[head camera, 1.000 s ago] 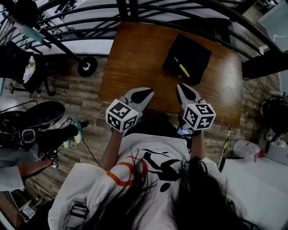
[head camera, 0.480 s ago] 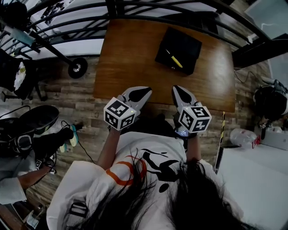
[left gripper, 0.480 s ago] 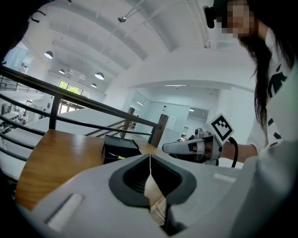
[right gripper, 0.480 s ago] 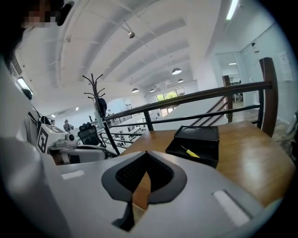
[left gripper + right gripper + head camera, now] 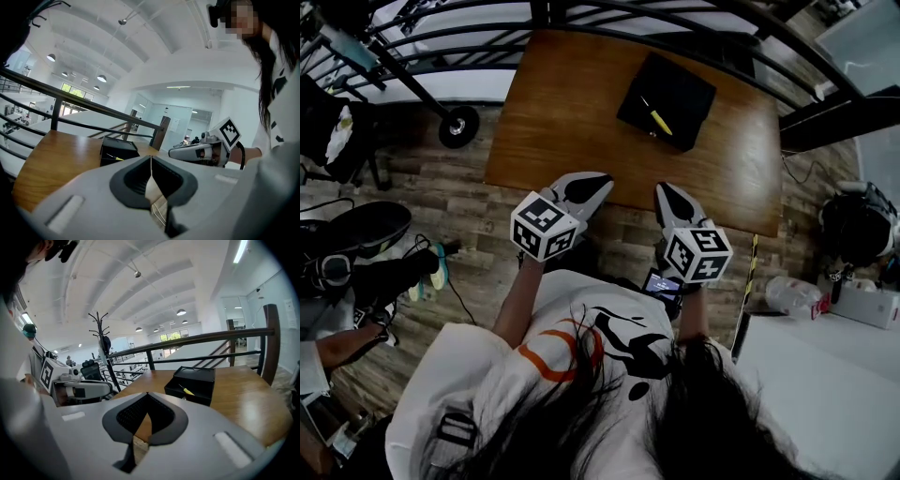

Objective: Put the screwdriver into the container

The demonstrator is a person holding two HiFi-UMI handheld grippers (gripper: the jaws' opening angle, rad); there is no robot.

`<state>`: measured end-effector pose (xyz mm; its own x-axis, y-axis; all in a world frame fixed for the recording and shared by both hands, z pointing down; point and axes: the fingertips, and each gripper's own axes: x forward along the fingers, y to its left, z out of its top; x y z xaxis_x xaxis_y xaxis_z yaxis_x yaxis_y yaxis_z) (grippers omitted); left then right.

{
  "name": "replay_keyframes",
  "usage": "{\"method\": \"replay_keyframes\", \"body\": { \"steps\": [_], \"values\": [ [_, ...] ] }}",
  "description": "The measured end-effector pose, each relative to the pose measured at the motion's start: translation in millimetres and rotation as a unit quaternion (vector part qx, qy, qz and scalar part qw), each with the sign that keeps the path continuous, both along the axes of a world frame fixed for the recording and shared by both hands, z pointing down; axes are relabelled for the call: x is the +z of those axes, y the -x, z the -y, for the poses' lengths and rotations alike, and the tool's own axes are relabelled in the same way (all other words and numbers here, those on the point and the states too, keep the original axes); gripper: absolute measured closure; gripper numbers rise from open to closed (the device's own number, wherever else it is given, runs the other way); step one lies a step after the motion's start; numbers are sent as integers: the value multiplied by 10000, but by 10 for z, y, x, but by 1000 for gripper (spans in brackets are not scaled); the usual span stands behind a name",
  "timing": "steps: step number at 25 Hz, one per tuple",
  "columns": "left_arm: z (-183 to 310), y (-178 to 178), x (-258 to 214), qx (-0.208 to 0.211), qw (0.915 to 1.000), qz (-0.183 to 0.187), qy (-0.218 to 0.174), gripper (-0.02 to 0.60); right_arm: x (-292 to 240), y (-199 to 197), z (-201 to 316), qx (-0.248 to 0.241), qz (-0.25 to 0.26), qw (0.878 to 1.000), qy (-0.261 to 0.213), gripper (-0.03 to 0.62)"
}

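A wooden table is shown, with a black container set toward its far right.
The left gripper and right gripper are held shut and empty at the near edge. The screwdriver is laid diagonally in the container, yellow handle near-right, shaft far-left.

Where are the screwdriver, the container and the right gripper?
screwdriver [image 5: 658, 122], head view, on its yellow handle.
container [image 5: 687, 88], head view, on bare black surface right of the screwdriver.
right gripper [image 5: 663, 190], head view, at the tips of its shut jaws.
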<state>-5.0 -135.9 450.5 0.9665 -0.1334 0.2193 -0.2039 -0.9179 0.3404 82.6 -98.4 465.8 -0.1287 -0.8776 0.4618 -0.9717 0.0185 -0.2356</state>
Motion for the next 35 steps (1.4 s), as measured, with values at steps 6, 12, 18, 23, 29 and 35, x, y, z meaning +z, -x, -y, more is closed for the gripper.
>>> {"method": "replay_keyframes", "body": {
  "steps": [6,12,18,23,29,35],
  "values": [
    [-473,-129,-55,-54,10000,-24,79,581,-36,-91,-419,-85,81,9999,-42,569],
    [-1009,-213,-31,-4,9999,139,-6,581,-20,-161,-867,-126,169,9997,-94,569],
    [-1388,-150,11,-166,9995,255,-43,581,39,-113,-1269,-210,286,9993,-113,569],
    [-1715,-151,16,-154,9994,298,-94,581,57,-89,-1555,-248,345,9990,-155,571],
    [-2005,-154,24,-115,9993,321,-160,581,72,-15,-1801,-315,372,9986,-216,569],
    [-2227,-211,-5,-24,9992,316,-251,581,63,-38,-2009,-277,451,9982,-271,569]
  ]
}}
